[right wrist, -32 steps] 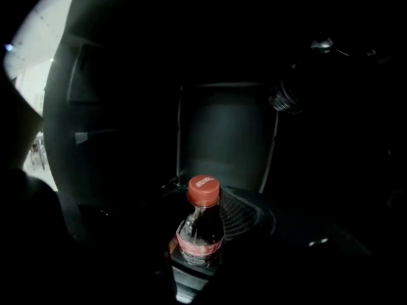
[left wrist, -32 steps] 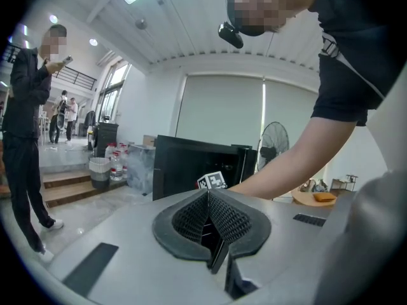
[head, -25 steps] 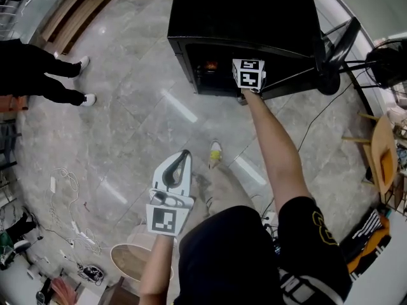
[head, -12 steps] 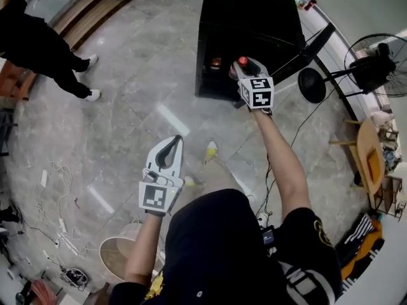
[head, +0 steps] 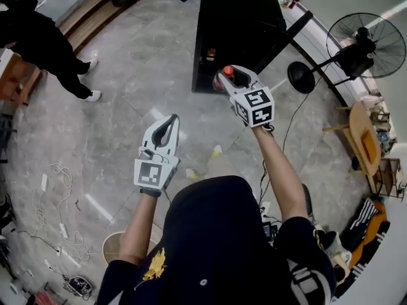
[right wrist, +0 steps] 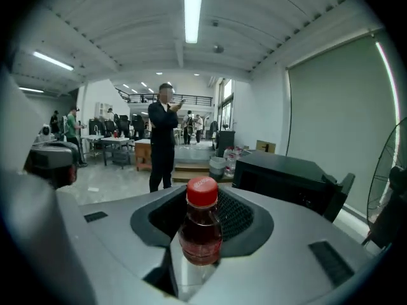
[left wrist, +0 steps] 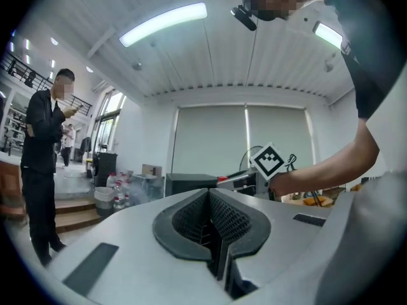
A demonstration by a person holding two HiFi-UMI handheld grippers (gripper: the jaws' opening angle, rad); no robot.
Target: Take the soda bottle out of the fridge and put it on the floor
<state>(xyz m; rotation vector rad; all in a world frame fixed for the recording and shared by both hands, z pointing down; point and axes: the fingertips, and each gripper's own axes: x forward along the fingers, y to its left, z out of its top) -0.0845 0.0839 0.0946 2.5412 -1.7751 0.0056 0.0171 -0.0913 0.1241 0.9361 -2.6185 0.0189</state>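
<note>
The soda bottle (right wrist: 201, 234) has dark red drink and a red cap. My right gripper (head: 233, 81) is shut on its body, and the bottle stands upright between the ribbed pads (right wrist: 240, 216). In the head view the bottle's cap (head: 227, 71) shows just in front of the black fridge (head: 238, 18), outside it and above the floor. The fridge door (head: 297, 25) stands open to the right. My left gripper (head: 169, 124) hangs lower left over the grey floor, shut with nothing in it. Its jaws (left wrist: 210, 211) meet along their length.
A person in black (head: 44, 43) stands at the far left on the tiled floor (head: 127, 107). A standing fan (head: 364, 43) and its cable are right of the fridge. Cables (head: 57, 183) lie at the lower left near a round wooden stool (head: 114, 253). Wooden furniture (head: 365, 145) stands right.
My right gripper has drawn back out of the fridge with the bottle in it, toward me. The left gripper has risen a little.
</note>
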